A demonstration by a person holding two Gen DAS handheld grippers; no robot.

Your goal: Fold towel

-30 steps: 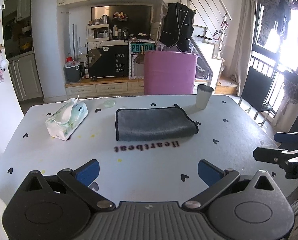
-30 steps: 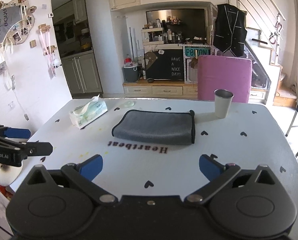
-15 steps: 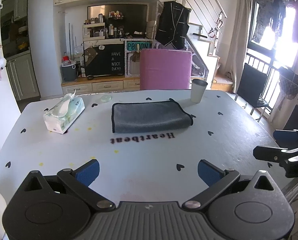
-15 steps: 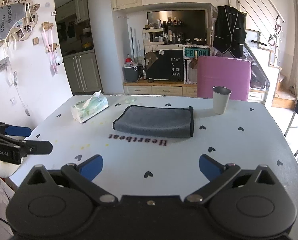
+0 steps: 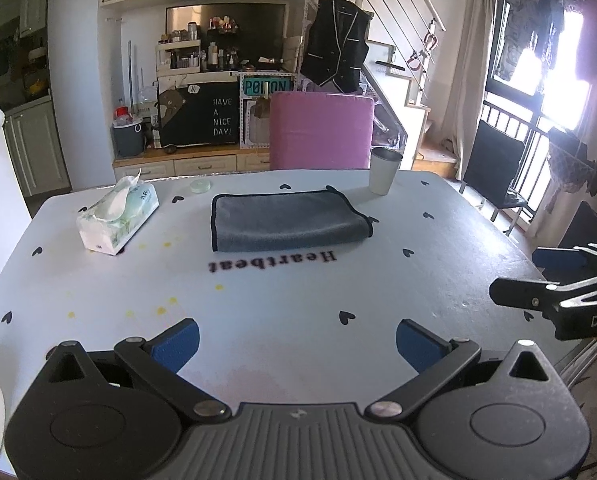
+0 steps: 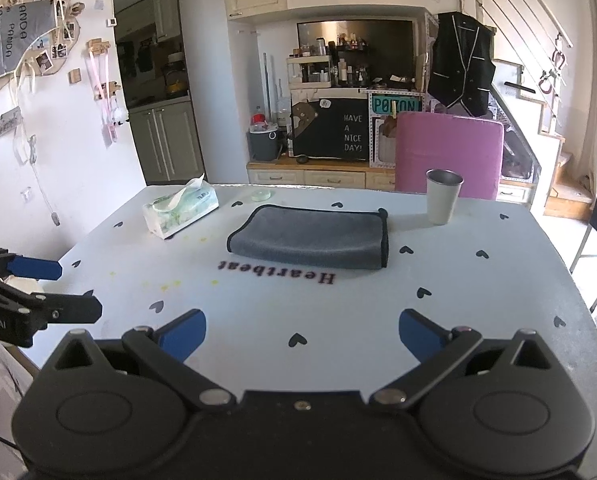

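Note:
A grey towel [image 5: 284, 222] with a dark edge lies folded flat in the far middle of the white table [image 5: 282, 300]; it also shows in the right wrist view [image 6: 312, 242]. My left gripper [image 5: 296, 340] is open and empty over the table's near edge, well short of the towel. My right gripper [image 6: 301, 334] is open and empty, also at the near edge. Each gripper shows at the side of the other's view: the right one [image 5: 538, 276] and the left one [image 6: 54, 286].
A tissue pack [image 5: 116, 216] lies left of the towel. A metal cup [image 5: 383, 170] stands to its right, a small round lid [image 5: 200, 186] behind it. A pink chair [image 5: 320, 130] stands at the far side, a dark chair [image 5: 494, 168] to the right.
Both grippers have drawn back and up from the table, so the towel looks farther and smaller. The towel has not moved. Both stay open.

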